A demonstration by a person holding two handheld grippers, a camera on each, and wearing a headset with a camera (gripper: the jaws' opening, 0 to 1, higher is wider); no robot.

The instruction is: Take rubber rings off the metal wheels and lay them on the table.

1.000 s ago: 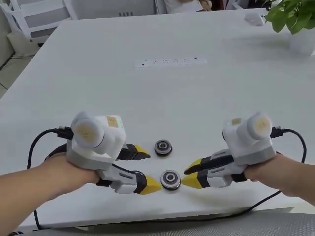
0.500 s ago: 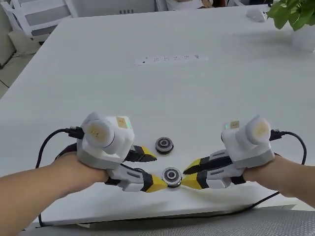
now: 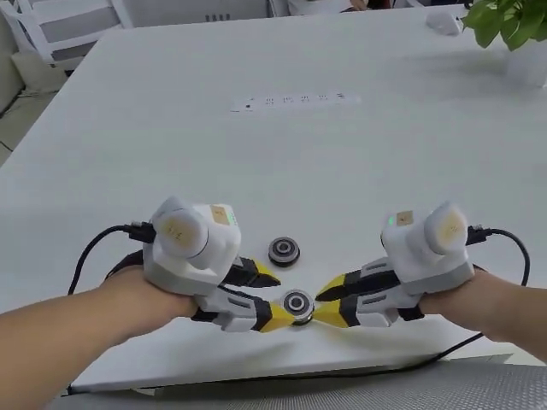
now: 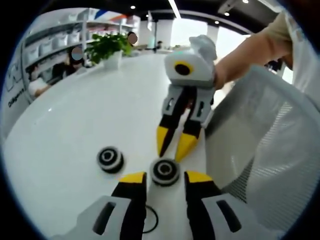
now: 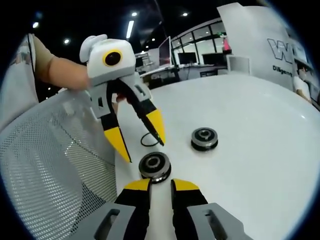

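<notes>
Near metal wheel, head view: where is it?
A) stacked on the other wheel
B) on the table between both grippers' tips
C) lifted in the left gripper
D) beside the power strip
B: the near metal wheel lies on the table, with the left gripper and the right gripper pointing at it from opposite sides.

Near wheel [image 3: 297, 304] and far wheel [image 3: 284, 251], both black-ringed, lie flat near the table's [image 3: 385, 154] front edge.

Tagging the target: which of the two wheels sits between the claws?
The wheel nearest the table edge, between the left claw and right claw; the other wheel lies farther back.
</notes>
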